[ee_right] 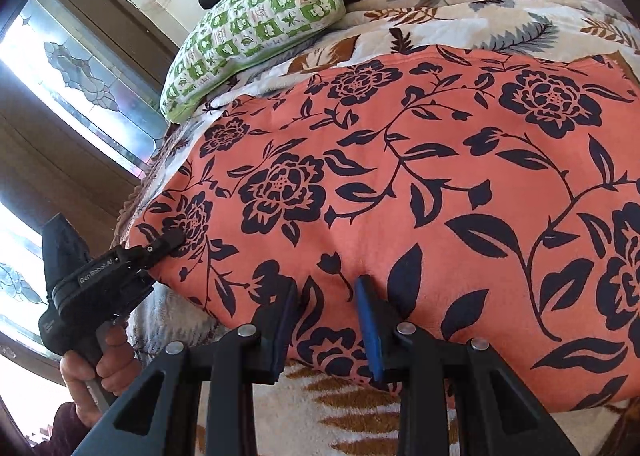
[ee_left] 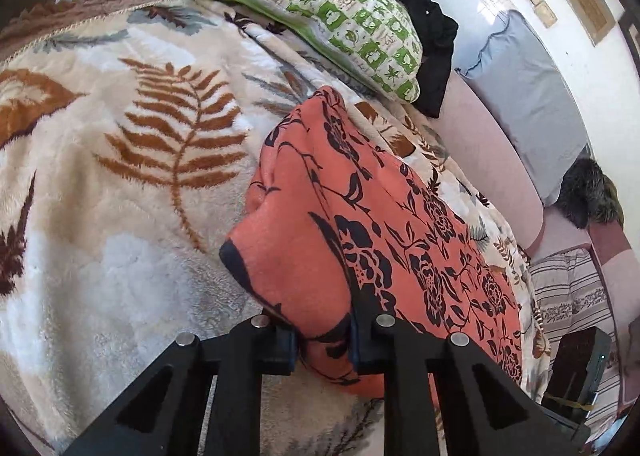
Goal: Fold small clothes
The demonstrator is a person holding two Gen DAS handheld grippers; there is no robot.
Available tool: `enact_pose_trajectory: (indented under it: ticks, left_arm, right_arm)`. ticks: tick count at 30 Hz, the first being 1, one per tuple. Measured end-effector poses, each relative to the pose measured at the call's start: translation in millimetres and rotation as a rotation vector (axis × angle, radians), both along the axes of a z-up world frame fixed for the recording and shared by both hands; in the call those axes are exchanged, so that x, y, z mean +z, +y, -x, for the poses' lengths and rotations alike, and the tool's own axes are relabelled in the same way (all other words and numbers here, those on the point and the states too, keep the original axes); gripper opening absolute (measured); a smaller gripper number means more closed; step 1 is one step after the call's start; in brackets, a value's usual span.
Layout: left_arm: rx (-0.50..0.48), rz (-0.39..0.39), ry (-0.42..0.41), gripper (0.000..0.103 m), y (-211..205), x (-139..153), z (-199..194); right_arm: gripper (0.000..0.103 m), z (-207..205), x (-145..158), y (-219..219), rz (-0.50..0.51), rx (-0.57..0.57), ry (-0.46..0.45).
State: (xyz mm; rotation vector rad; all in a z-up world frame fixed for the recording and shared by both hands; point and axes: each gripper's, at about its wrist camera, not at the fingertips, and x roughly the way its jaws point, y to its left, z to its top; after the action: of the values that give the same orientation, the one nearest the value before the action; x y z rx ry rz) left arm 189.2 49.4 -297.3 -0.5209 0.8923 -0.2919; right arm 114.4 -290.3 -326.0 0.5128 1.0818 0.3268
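A coral garment with a black flower print lies on a fleece blanket with a fern pattern. My left gripper is shut on the garment's near corner, with cloth bunched between its pads. In the right wrist view the same garment fills the middle, and the left gripper shows at its left edge, held by a hand. My right gripper is at the garment's near edge with cloth between its blue pads, which stand somewhat apart.
A green and white checked pillow lies at the head of the bed with black clothes behind it. A grey-blue cushion leans on the white wall. A window with patterned glass is at the left.
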Motion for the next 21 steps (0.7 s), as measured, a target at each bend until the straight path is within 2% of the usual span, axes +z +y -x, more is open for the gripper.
enact_pose_trajectory:
  ticks: [1,2,3,4,5,6,7,9,10,11,12,14,17,21]
  left_arm:
    - [0.001,-0.007,-0.007,0.019,-2.4,1.2,-0.6]
    - [0.009,-0.015,-0.008,0.024,-4.3,1.1,-1.8]
    - [0.022,-0.016,0.000,0.032,-4.9,-1.1,-3.3]
    - [0.029,-0.003,0.015,0.058,-6.3,-4.7,-5.3]
    - [0.027,0.014,0.025,0.064,-6.5,-8.6,-5.7]
    - [0.034,0.002,0.011,0.064,-8.3,-8.6,-4.5]
    - [0.026,-0.027,-0.003,0.062,-12.5,-7.4,-5.2]
    - [0.014,-0.100,-0.017,0.045,-19.8,-7.4,-8.2]
    - [0.019,-0.132,-0.019,0.032,-20.2,-8.6,-9.4]
    - [0.015,-0.141,-0.018,0.028,-19.4,-9.6,-10.7]
    - [0.011,-0.145,-0.019,0.026,-18.7,-8.3,-11.2]
    - [-0.009,-0.189,-0.043,0.018,-22.5,0.0,-9.6]
    - [-0.057,-0.278,-0.151,0.015,-40.1,25.4,2.3]
    - [-0.182,-0.386,-0.302,0.014,-83.8,59.4,19.9]
  right_arm:
    - [0.033,-0.6,2.0,-0.8,-0.008,-0.002,0.001]
    - [0.033,-0.8,5.6,-2.4,-0.023,-0.009,-0.010]
    - [0.032,0.3,10.7,-4.2,-0.037,-0.021,-0.038]
    - [0.032,1.0,16.4,-5.8,-0.043,-0.033,-0.072]
    - [0.031,1.0,21.4,-6.8,-0.041,-0.048,-0.101]
    - [0.031,-0.5,24.1,-8.2,-0.037,-0.068,-0.116]
    - [0.031,-3.3,23.1,-9.6,-0.039,-0.086,-0.113]
    - [0.032,-13.4,3.7,-10.9,-0.035,-0.102,-0.028]
    - [0.030,-18.5,-9.0,-10.5,-0.039,-0.092,0.021]
    - [0.025,-18.1,-10.7,-13.1,-0.048,-0.099,0.002]
    - [0.021,-19.3,-8.3,-16.1,-0.059,-0.095,0.005]
    - [0.021,-20.3,-6.2,-23.6,-0.106,-0.099,0.036]
    - [0.021,-18.2,-7.6,-42.1,-0.189,-0.126,0.057]
    - [0.028,-16.7,-1.6,-70.7,-0.295,-0.166,0.034]
